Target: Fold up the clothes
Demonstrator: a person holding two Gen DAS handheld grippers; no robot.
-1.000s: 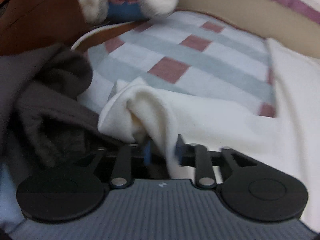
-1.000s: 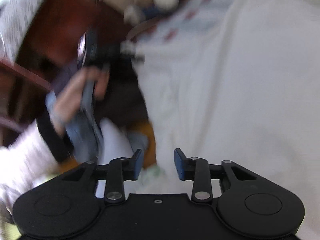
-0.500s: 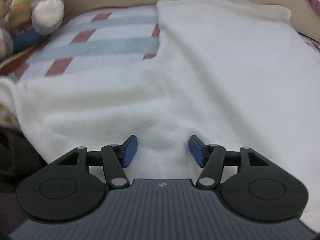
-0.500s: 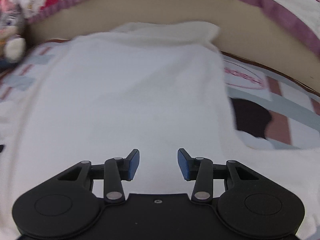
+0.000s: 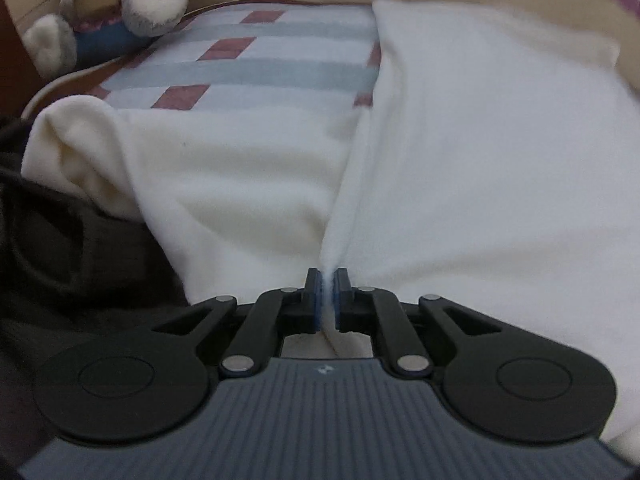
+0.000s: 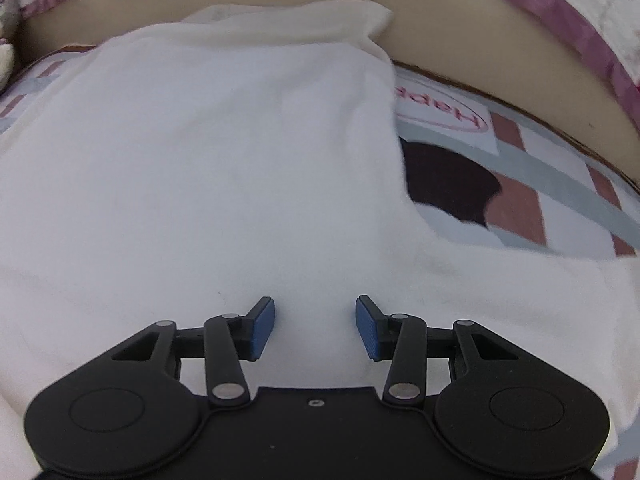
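A white fleece garment lies spread over the checked bed cover. My left gripper is shut on a pinched ridge of this white garment, and the cloth rises in a crease from its pads. One sleeve lies bunched at the left. In the right wrist view the same white garment fills the frame. My right gripper stands open just above the cloth, nothing between its blue pads.
A dark grey garment is heaped at the left of the white one. A plush toy sits at the bed's far left corner. A dark patch shows on the bed cover right of the garment. A beige padded edge borders the far side.
My left gripper has shut on a fold of the white garment; half a second ago it was open over the flat cloth. The right gripper stays open and has come slightly closer to the cloth.
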